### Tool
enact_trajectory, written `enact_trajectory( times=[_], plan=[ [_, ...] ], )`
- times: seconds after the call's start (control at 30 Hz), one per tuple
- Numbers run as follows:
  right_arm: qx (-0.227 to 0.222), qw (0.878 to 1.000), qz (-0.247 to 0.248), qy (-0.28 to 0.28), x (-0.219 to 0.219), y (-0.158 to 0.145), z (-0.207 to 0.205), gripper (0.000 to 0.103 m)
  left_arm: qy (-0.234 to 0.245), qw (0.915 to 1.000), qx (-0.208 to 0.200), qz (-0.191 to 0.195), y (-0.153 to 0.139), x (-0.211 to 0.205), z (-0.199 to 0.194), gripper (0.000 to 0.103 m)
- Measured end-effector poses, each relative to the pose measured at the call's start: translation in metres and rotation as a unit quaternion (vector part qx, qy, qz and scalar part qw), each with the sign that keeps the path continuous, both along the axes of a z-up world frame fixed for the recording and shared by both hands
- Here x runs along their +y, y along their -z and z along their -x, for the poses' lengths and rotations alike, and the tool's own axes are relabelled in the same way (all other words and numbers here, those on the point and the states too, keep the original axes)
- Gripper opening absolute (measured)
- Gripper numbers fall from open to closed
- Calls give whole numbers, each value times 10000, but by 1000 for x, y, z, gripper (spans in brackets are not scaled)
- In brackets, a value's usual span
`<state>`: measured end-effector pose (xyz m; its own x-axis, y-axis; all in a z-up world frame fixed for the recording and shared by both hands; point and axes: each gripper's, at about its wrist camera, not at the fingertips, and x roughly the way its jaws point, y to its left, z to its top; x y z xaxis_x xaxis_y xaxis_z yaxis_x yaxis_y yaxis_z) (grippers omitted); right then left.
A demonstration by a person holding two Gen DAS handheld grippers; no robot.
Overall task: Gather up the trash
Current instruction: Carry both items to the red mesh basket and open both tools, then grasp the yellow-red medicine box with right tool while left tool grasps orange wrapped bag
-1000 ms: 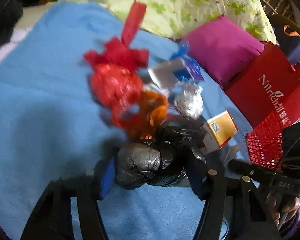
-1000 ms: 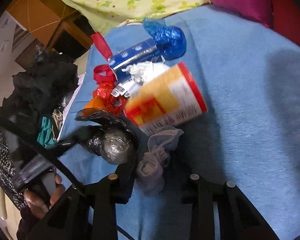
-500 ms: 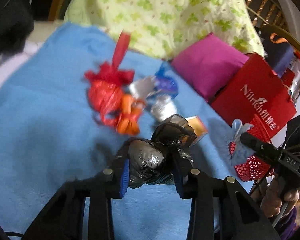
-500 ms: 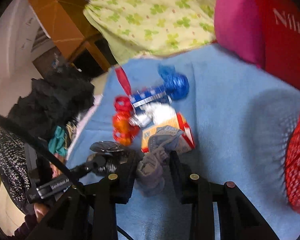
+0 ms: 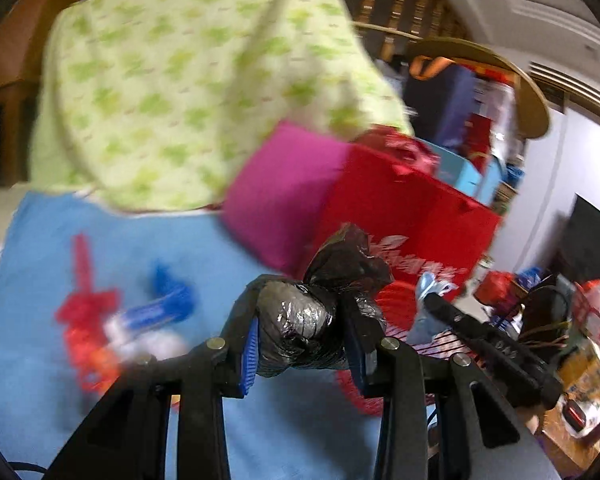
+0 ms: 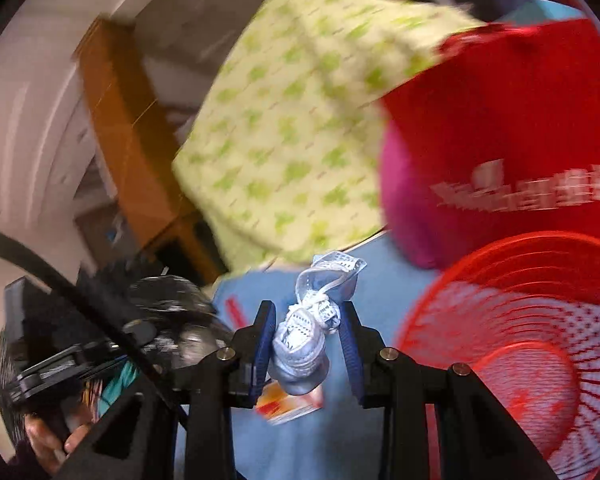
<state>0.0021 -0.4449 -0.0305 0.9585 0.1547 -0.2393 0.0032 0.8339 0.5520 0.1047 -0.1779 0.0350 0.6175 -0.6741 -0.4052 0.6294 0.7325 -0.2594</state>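
Note:
My left gripper [image 5: 302,354] is shut on a knotted black plastic bag [image 5: 300,328] and holds it in the air above the blue blanket [image 5: 28,312]. My right gripper [image 6: 306,354] is shut on a crumpled white-and-pale-blue net bundle [image 6: 302,340], also lifted. A red mesh basket [image 6: 532,344] stands to the right, close beside the right gripper; in the left wrist view its rim [image 5: 396,300] shows just behind the black bag. Blurred red and blue wrappers [image 5: 112,320] lie on the blanket at left. An orange-and-white box [image 6: 290,402] lies below the right gripper.
A red paper bag [image 5: 404,216] with white lettering stands behind the basket, next to a magenta cushion [image 5: 280,200]. A green-patterned pillow [image 5: 188,92] leans at the back. A wooden frame [image 6: 128,152] is at left. Clutter fills the floor at far right [image 5: 580,352].
Both grippers have lifted with their loads and swung right toward the red mesh basket. The pile of wrappers has dropped away to the lower left of both views.

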Motion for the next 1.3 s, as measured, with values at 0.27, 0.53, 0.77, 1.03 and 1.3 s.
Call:
enact_trajectory(
  times=[0.27,0.53,0.77,1.03,1.3],
  plan=[
    [112,9917,-713,1060,-88,14,35,37,693,9969,30,-363,12,-114,4,45],
    [221,9855,-1103,1271,-107,19,41,74,609,9964,325,-485,30,-134,-1,70],
    [-101,9925,-560,1086,-69,1,44,74,-271,9981,329,-437,40,-38,-7,72],
    [-635,9975,316,-70,35,-23,18,74,-2377,9666,662,-696,81,139,-16,73],
    [769,9890,563,-1135,127,13,-60,75,-3210,9390,1085,-591,126,215,-22,73]
  ],
)
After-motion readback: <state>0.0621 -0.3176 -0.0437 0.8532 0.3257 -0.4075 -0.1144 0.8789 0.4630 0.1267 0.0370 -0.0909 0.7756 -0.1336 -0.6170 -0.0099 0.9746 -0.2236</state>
